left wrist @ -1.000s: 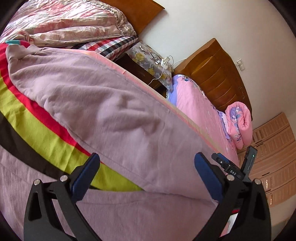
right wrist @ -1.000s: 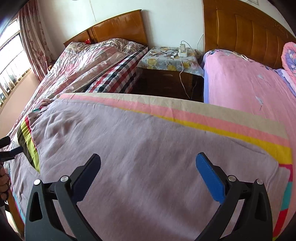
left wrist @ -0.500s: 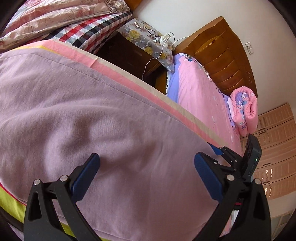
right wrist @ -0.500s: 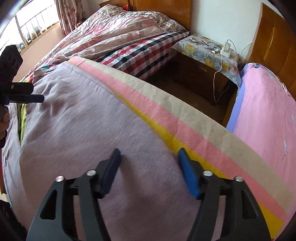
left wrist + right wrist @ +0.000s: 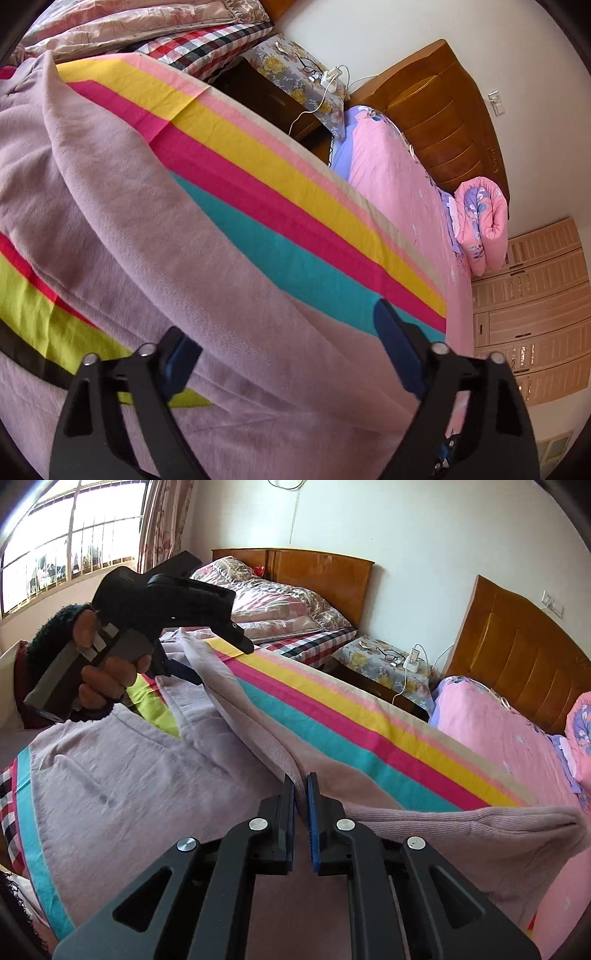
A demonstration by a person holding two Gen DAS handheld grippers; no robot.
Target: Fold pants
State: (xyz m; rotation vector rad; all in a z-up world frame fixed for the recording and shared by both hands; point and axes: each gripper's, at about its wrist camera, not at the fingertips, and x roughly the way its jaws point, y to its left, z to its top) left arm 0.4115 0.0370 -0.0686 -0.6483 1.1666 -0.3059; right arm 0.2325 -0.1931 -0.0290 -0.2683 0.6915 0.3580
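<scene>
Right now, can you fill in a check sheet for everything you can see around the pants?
Surface: rainbow-striped bed sheet, partly covered by the pants.
Job's things: mauve knit pants, one edge lifted off the sheet.
Clutter: black glasses and white charger on the floral-covered nightstand.
Grippers: right gripper fingers shut on a pants fold; left gripper fingers wide open, pants cloth between them.
Cables: white cable hanging from the charger.
Surroundings: pink-sheeted bed, barred window, beige wardrobe.
</scene>
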